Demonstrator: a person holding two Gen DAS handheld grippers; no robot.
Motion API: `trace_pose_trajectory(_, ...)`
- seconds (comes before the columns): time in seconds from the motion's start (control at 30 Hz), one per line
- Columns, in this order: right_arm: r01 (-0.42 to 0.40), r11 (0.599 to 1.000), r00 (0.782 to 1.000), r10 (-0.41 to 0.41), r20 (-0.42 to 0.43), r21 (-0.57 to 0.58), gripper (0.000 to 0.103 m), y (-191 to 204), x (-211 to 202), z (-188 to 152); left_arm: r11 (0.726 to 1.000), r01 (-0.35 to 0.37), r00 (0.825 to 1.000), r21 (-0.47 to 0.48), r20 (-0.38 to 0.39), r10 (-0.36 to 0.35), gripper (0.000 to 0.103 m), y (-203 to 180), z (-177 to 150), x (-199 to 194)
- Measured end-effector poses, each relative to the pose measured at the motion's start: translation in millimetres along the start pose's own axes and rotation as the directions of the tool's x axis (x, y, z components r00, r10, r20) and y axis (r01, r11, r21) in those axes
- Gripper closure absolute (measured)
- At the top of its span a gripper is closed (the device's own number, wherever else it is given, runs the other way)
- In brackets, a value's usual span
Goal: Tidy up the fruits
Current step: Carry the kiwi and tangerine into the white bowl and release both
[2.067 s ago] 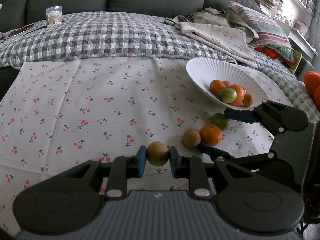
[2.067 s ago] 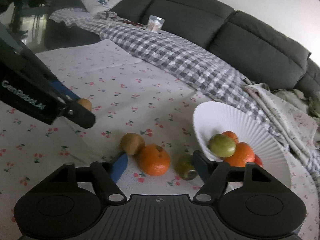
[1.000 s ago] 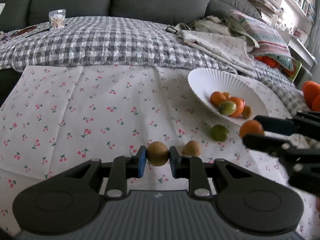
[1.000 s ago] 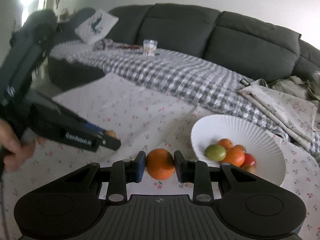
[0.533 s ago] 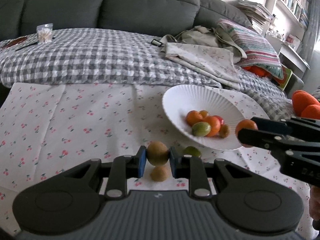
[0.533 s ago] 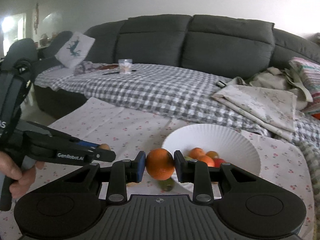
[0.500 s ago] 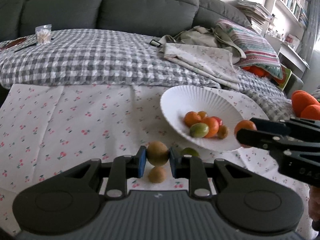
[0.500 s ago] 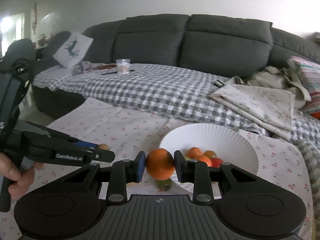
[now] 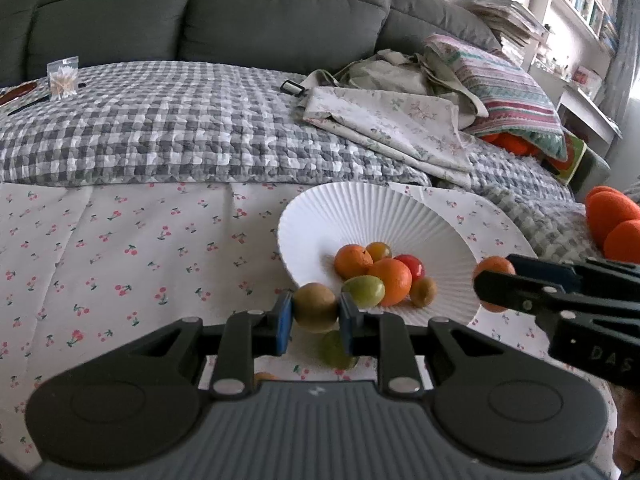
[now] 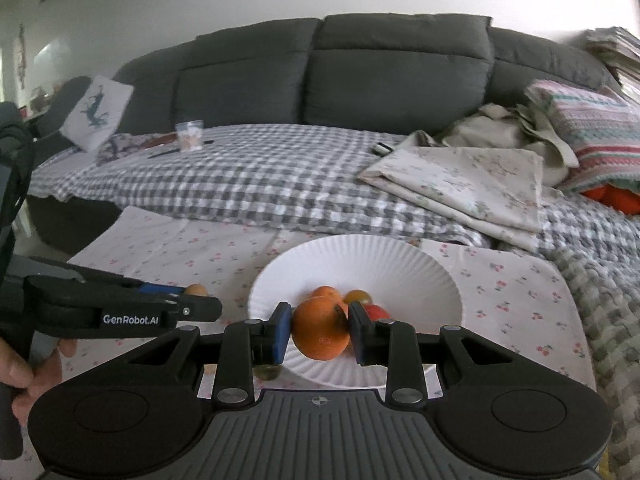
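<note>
The jaws of the left gripper (image 9: 315, 316) are clenched on a brown fruit (image 9: 315, 307) at the near rim of the white plate (image 9: 360, 216). The right gripper (image 10: 320, 334) grasps an orange (image 10: 319, 334) above the plate's near edge. A green fruit (image 9: 334, 350) lies on the tabletop (image 9: 120, 248).

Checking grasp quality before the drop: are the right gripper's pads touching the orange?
Touching. The right wrist view shows the right gripper with both blue pads pressed against the sides of the orange, no gap on either side.
</note>
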State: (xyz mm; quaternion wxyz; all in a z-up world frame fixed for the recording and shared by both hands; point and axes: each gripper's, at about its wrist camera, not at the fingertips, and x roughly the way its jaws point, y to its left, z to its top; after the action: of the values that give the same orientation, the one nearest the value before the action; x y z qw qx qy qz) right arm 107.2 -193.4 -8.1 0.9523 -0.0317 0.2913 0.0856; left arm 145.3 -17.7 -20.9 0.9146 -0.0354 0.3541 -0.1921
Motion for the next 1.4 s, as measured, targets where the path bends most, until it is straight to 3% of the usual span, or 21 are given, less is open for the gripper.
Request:
trace_pose_trajectory(0.5,0.056,0.991,0.998,-0.051,-0.039,0.123,0.073,-39.4,14.0,-1.4,0.999,-0.041,0.998,0.002,0.043,0.040,0.080,-10.8,11.9,28.6)
trace_pose_trajectory(0.93,0.089,0.988,0.992,-0.077,-0.096,0.128,0.073,-50.6,47.8,-11.9,0.998,-0.053,0.998,0.022,0.030,0.053,0.080,-9.7,13.4,63.2)
trace_pose_trajectory(1.4,0.093,0.992,0.990,-0.083,-0.114,0.087,0.073,-44.5,67.4,-18.1,1.000,-0.019,0.999,0.000,0.032,0.019,0.079,-5.0,13.5,70.8)
